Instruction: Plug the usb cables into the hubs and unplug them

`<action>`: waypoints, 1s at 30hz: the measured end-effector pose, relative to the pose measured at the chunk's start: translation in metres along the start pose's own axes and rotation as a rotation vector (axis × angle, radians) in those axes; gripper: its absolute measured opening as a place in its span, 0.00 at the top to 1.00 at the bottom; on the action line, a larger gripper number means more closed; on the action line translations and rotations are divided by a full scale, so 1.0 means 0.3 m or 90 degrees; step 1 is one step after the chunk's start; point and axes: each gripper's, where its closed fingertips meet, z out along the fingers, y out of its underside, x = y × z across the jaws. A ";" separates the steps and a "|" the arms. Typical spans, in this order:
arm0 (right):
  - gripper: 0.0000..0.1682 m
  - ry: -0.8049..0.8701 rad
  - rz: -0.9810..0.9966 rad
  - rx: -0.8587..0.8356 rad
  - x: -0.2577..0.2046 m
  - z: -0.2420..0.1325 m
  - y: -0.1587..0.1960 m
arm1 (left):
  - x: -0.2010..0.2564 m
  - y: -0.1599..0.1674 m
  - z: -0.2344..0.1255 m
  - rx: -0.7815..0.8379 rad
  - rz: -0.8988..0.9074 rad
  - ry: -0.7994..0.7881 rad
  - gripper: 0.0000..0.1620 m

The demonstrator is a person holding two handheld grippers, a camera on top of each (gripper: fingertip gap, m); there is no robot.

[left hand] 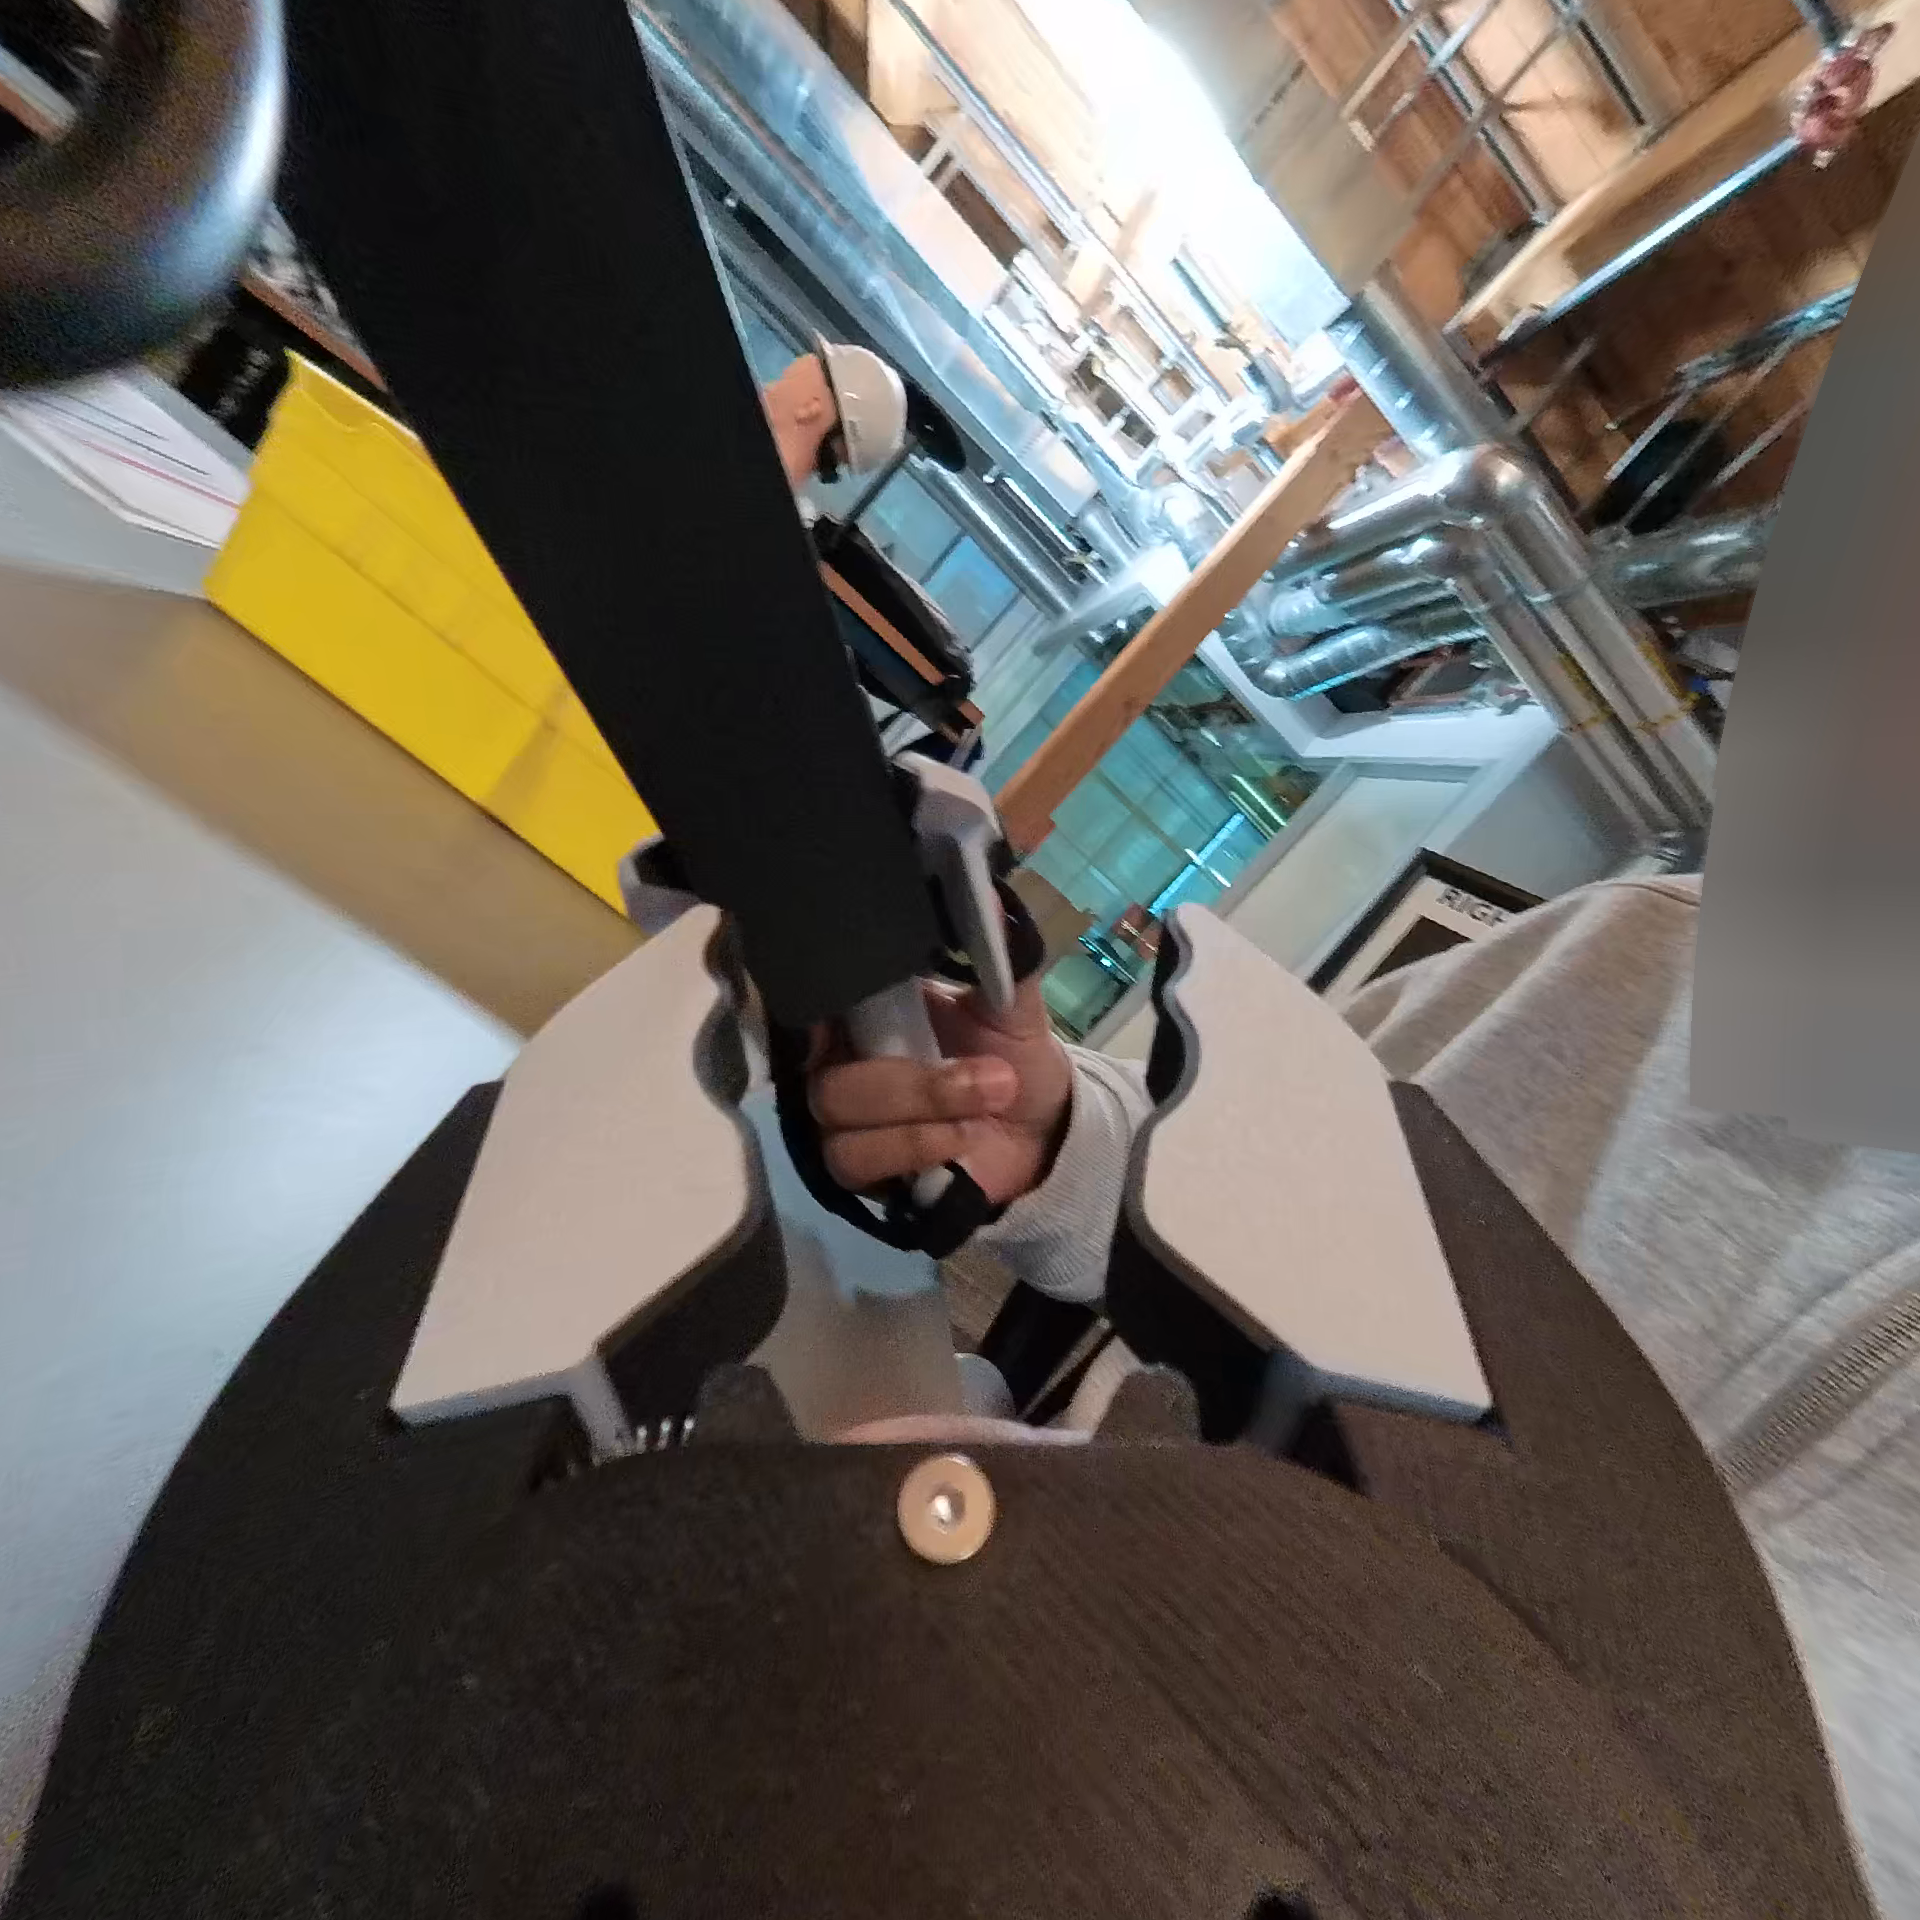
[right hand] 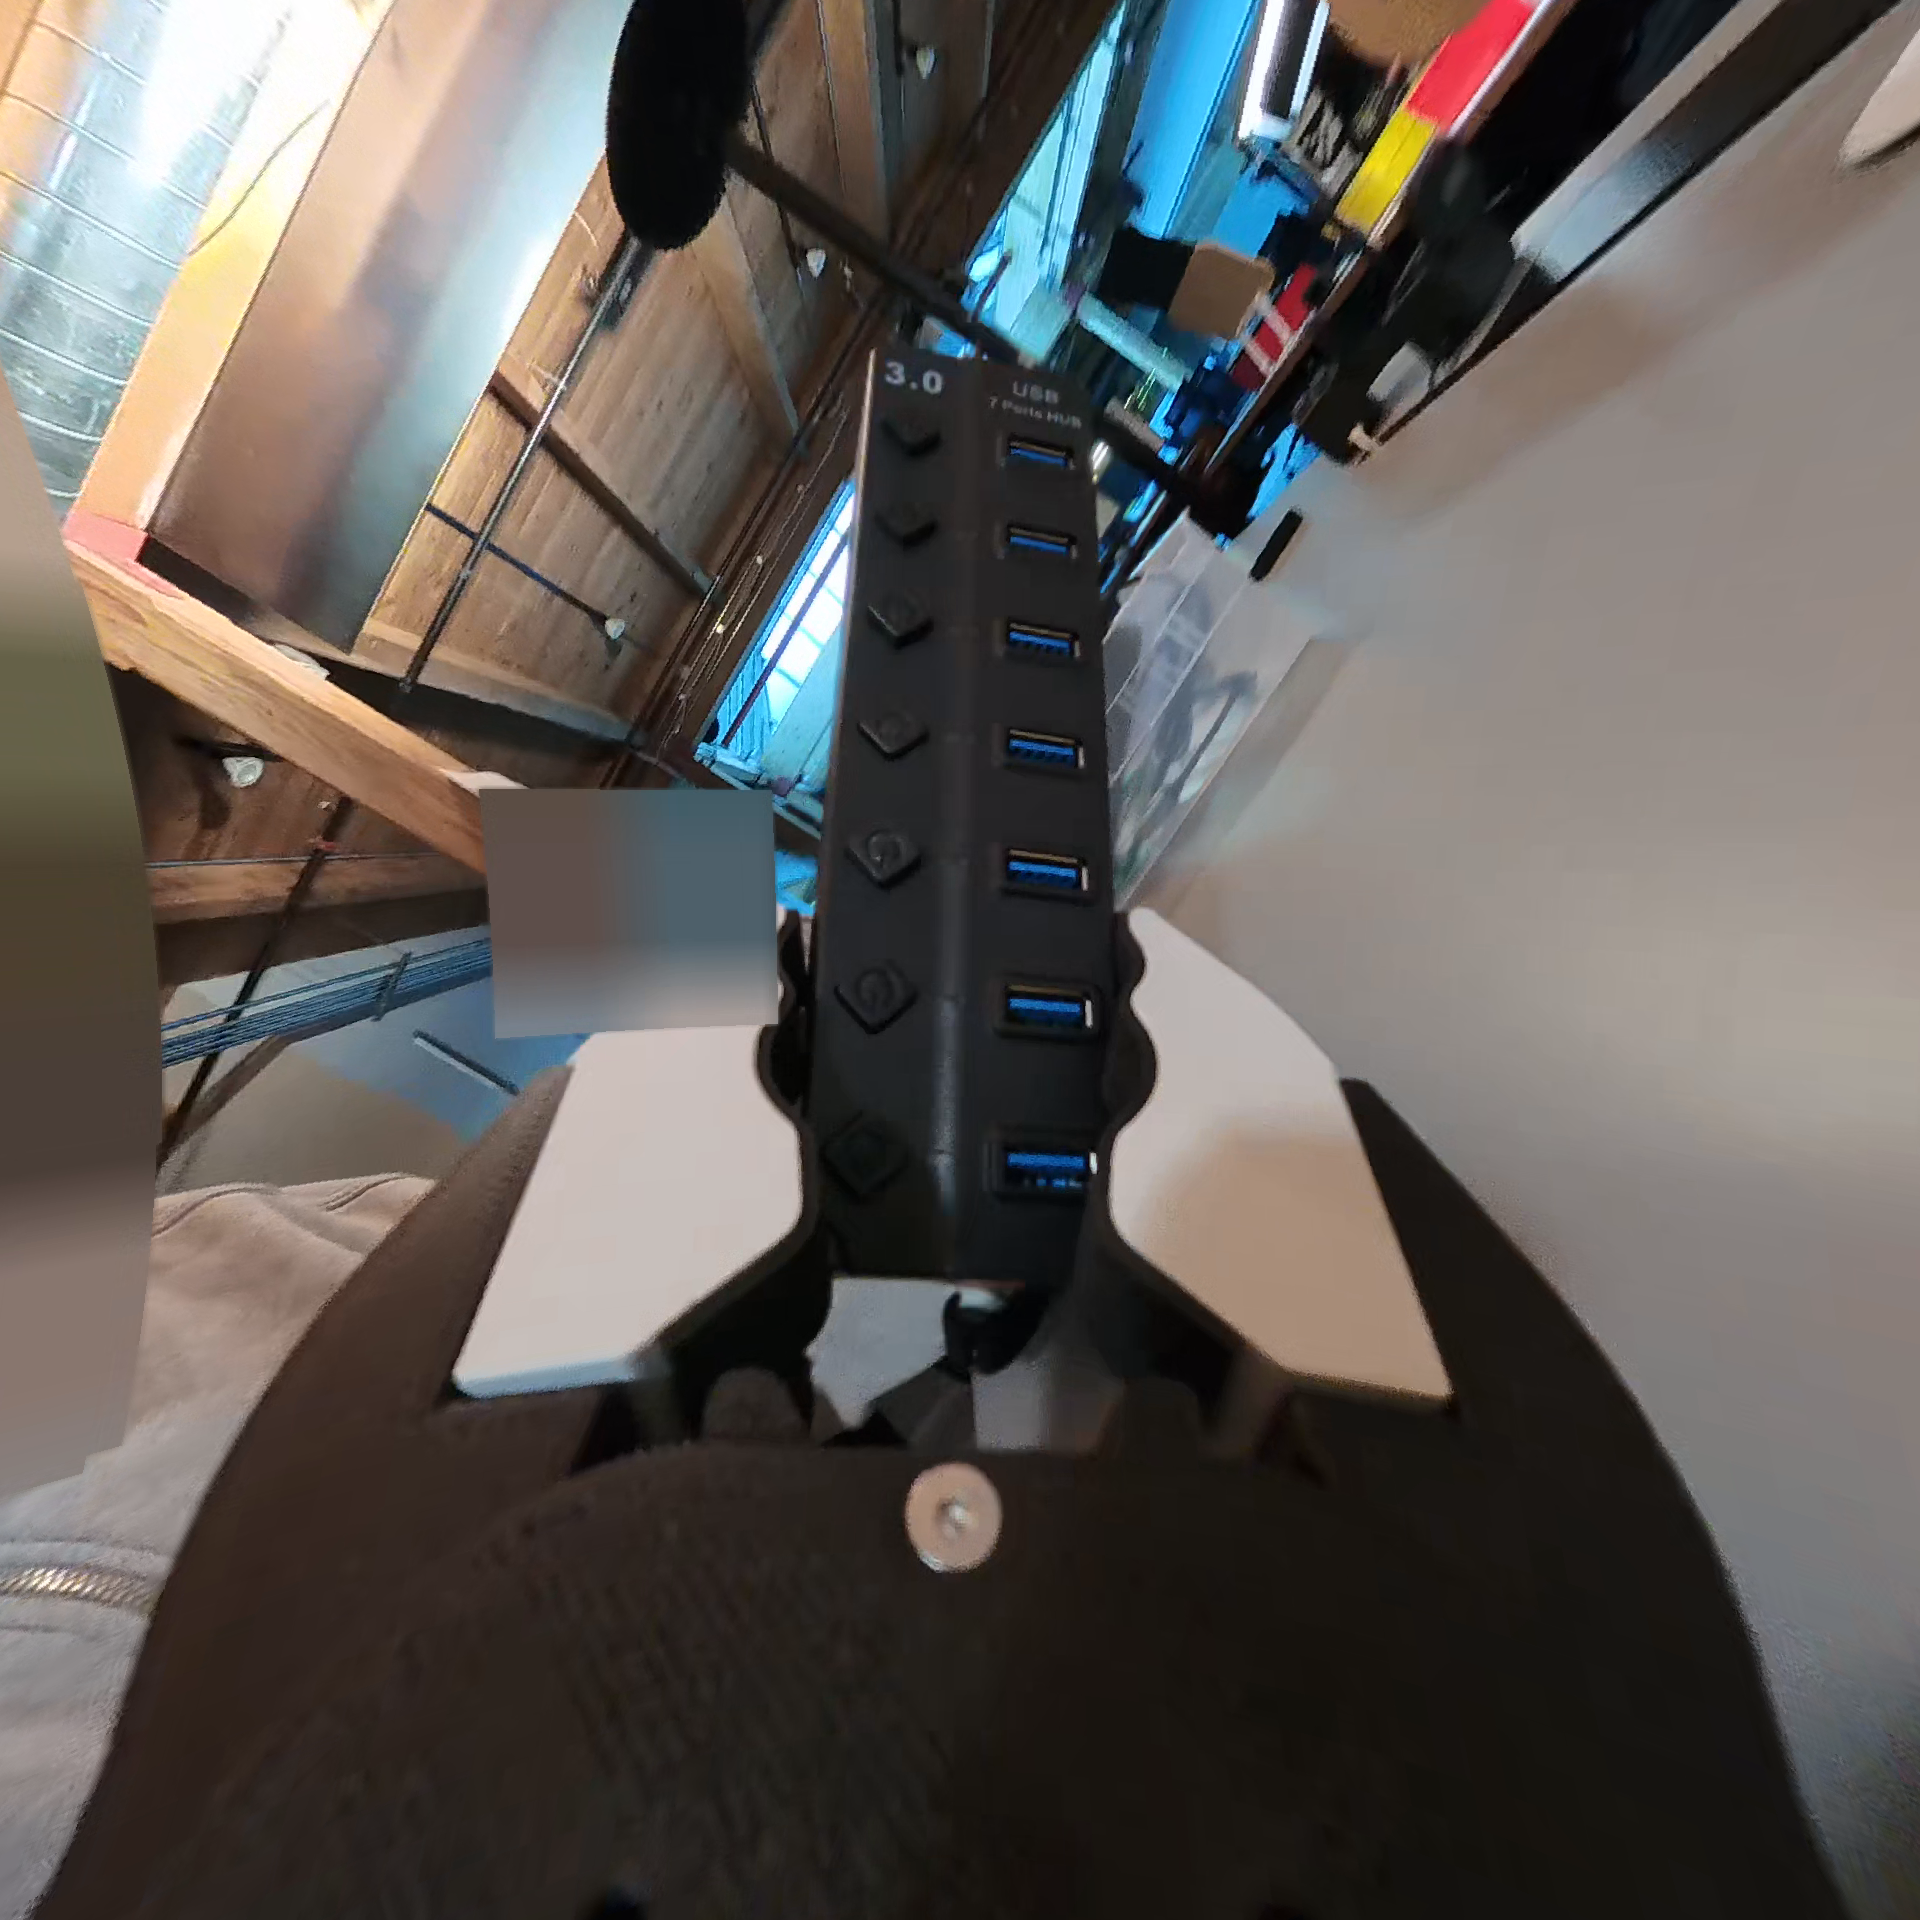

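My right gripper [right hand: 961,935] is shut on a long black USB hub [right hand: 966,727] and holds it upright along the fingers. The hub's face shows a row of several blue ports and a row of black buttons, all ports empty. A thin black lead [right hand: 831,239] runs off its far end to a dark blurred lump [right hand: 675,125]. In the left wrist view my left gripper [left hand: 940,935] is open and empty, pointing at the hub's plain back [left hand: 623,468] and at the right gripper [left hand: 966,883], held by a hand [left hand: 935,1122]. No loose USB cable is in view.
A white table top [left hand: 156,1039] lies on the left with stacked yellow bins [left hand: 416,582] on it. A clear plastic box [right hand: 1195,675] stands behind the hub. A grey sleeve [left hand: 1662,1143] fills the right side. Pipes and wooden beams are overhead.
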 end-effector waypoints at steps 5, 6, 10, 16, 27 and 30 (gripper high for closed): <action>0.67 0.046 -0.001 0.060 0.041 -0.039 -0.056 | 0.037 0.058 0.022 -0.059 0.024 0.031 0.61; 0.67 0.053 0.006 0.063 0.050 -0.042 -0.058 | 0.039 0.074 0.026 -0.077 0.051 0.025 0.61; 0.66 0.081 0.020 0.057 0.079 -0.044 -0.045 | 0.059 0.163 0.043 -0.171 0.232 0.005 0.63; 0.66 0.092 -0.009 0.019 0.072 -0.025 -0.011 | 0.065 0.126 0.046 -0.125 0.246 -0.011 0.58; 0.66 0.080 -0.233 -0.142 -0.022 0.065 0.150 | -0.064 0.000 0.002 0.000 0.013 -0.105 0.36; 0.66 0.077 -0.299 -0.161 -0.037 0.074 0.171 | -0.063 -0.015 -0.007 0.019 0.052 -0.122 0.52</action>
